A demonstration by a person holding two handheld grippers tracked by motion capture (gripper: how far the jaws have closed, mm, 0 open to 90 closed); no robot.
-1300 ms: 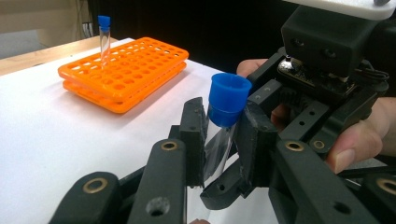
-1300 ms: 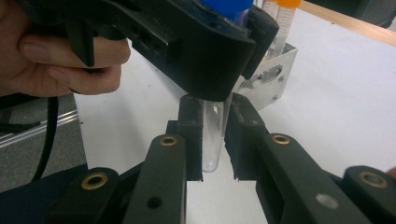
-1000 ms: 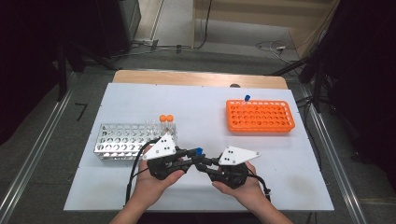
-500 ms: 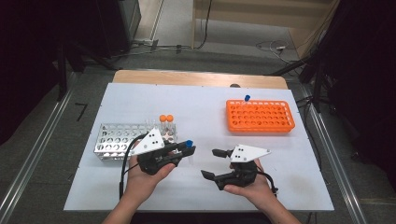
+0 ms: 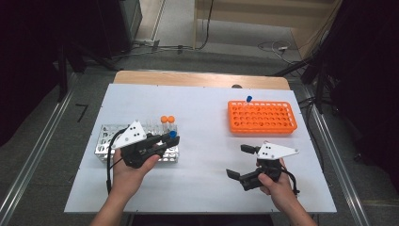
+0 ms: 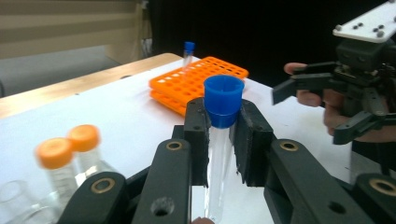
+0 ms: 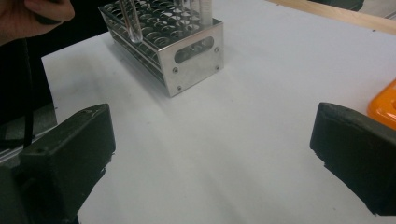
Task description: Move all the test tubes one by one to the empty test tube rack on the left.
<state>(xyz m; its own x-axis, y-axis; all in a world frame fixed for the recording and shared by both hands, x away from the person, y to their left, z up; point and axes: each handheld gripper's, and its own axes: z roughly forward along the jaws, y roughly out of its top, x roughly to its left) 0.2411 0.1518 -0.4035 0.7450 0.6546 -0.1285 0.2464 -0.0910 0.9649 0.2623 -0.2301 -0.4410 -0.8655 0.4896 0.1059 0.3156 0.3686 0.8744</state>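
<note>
Where left tongs [image 6: 219, 140] clamp blue-capped tube [image 6: 220, 135], tube bottom cut off.

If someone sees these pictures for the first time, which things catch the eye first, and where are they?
First, the blue-capped tube clamped between the jaws of the left gripper, above the metal rack at the table's left. Next, the bright orange rack at the far right, with one blue-capped tube standing at its back edge. The right gripper has just opened, empty.

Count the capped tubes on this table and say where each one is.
4. Two orange-capped tubes stand in the metal rack; one blue-capped tube is clamped in the left gripper; another blue-capped one stands in the orange rack. Others may be hidden.
</note>
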